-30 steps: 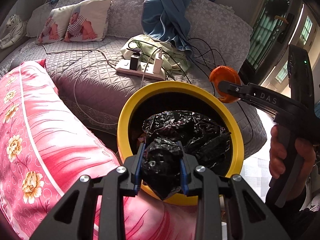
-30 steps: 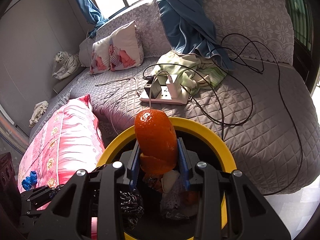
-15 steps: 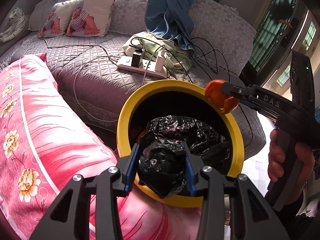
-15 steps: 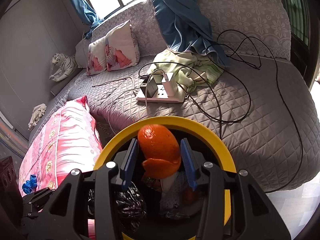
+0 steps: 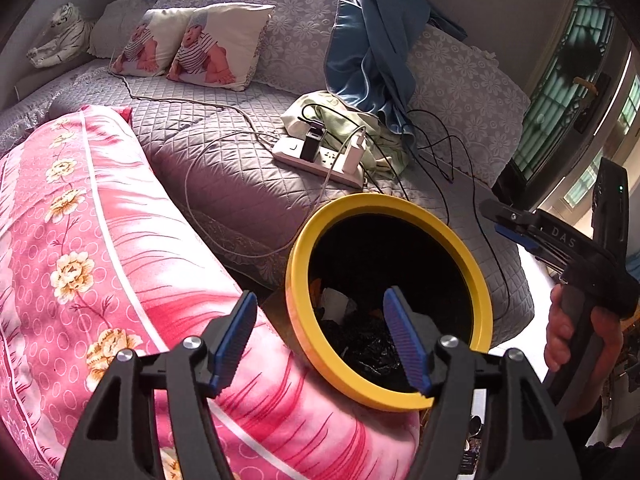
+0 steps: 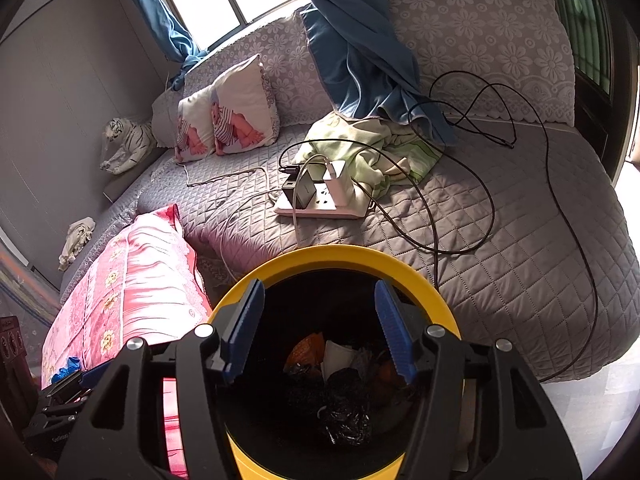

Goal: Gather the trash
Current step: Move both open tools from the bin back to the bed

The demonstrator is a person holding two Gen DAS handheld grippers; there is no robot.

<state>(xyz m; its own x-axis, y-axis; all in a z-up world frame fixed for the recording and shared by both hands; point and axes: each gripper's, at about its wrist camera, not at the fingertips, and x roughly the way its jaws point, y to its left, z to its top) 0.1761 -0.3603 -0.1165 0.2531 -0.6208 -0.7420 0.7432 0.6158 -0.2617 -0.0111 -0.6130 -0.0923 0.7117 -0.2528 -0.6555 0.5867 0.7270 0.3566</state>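
- The grey quilted sofa (image 6: pixel 520 240) fills the back of both views; a white power strip (image 6: pixel 320 204) with tangled black cables sits mid-seat, just beside a crumpled green cloth (image 6: pixel 360 152), well back from the seat's front edge.
- A pink floral cushion (image 5: pixel 100 260) lies along the sofa's front edge, touching the bin's left side.
- The yellow-rimmed bin (image 5: pixel 296 280) stands against the sofa's front edge, likely so that both hands can reach it.
- Inside the bin lie the black plastic bag (image 6: pixel 344 416), an orange peel (image 6: pixel 306 350) and white paper scraps; the trash is down in the bin.
- The left gripper (image 5: pixel 320 340) hangs over the bin's near rim; its jaws have just been opening and nothing is between them.
- The right gripper (image 6: pixel 318 330) hangs directly over the bin's mouth, jaws just parted and empty, probably to drop its load.
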